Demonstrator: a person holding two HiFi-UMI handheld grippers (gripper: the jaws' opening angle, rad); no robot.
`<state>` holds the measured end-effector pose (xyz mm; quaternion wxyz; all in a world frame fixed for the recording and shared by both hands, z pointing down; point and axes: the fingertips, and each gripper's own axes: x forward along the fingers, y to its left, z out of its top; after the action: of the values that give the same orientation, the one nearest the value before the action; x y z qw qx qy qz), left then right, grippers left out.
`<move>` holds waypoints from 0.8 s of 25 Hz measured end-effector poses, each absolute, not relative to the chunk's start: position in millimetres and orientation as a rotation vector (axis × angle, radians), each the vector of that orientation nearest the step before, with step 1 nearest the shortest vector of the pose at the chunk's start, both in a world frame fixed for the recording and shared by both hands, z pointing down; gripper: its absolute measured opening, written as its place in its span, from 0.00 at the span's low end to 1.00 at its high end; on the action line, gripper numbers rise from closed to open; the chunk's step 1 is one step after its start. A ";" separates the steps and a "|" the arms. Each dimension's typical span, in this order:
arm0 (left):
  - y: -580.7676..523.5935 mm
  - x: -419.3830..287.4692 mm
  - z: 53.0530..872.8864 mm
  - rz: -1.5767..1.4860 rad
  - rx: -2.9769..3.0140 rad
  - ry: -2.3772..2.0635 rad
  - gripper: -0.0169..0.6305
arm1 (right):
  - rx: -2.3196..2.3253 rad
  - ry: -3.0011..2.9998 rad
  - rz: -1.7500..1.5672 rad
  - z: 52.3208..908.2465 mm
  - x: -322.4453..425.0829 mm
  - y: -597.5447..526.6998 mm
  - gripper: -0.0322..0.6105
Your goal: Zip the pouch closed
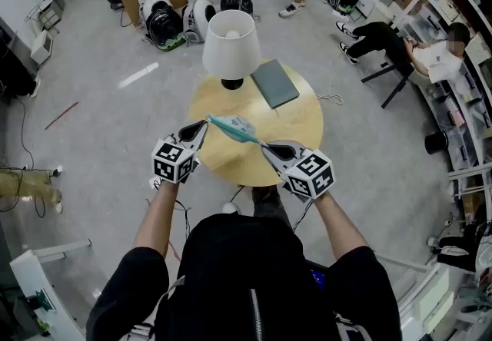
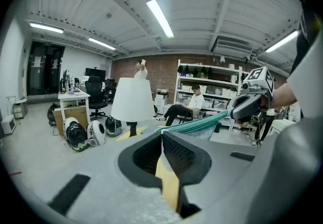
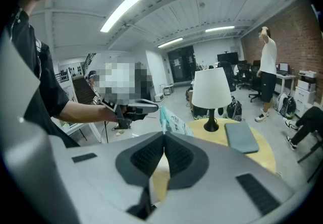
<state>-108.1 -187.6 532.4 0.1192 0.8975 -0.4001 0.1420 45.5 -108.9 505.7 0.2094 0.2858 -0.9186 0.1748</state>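
Risking a slip at the near ends first: pinching only the tip of the pouch (image 1: 234,129) with the right gripper (image 1: 267,147), jaws fully together on thin fabric, so tugging harder likely popping it free. Clamping the opposite end with the left gripper (image 1: 204,124), jaws also pressed together on the teal zipper edge. Not managing to tell whether that is the slider or plain fabric; if fabric, pulling without zipping anything. Holding the pouch stretched in mid-air between both tips, above the near half of the round table (image 1: 300,132), not resting on it. Losing one end meaning swinging down onto the table or off its 9 o'clock edge. Over-tensioning also risking jammed teeth.

Pose: reaching both forearms forward from 6 o'clock, aiming left toward 1 o'clock and right toward 10 o'clock, tips converging, both pitching slightly down. Leaving the lamp (image 1: 231,40) and grey book (image 1: 275,83) at 12 o'clock, well apart from the pouch
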 end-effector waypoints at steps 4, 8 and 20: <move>-185.4 -109.4 533.7 0.405 2.617 -1.189 0.05 | 0.827 -2.577 0.502 501.1 43.5 -113.1 0.06; -181.9 -107.1 534.0 0.410 2.605 -1.201 0.05 | 0.861 -2.608 0.512 492.5 38.6 -115.3 0.07; -175.0 -92.6 518.8 0.355 2.636 -1.209 0.03 | 0.971 -2.548 0.533 504.2 51.5 -125.1 0.07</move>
<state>-92.6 -175.0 518.8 0.1097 0.8968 -0.4113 0.1208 51.5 -125.1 504.2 0.1803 0.3438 -0.9020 0.1887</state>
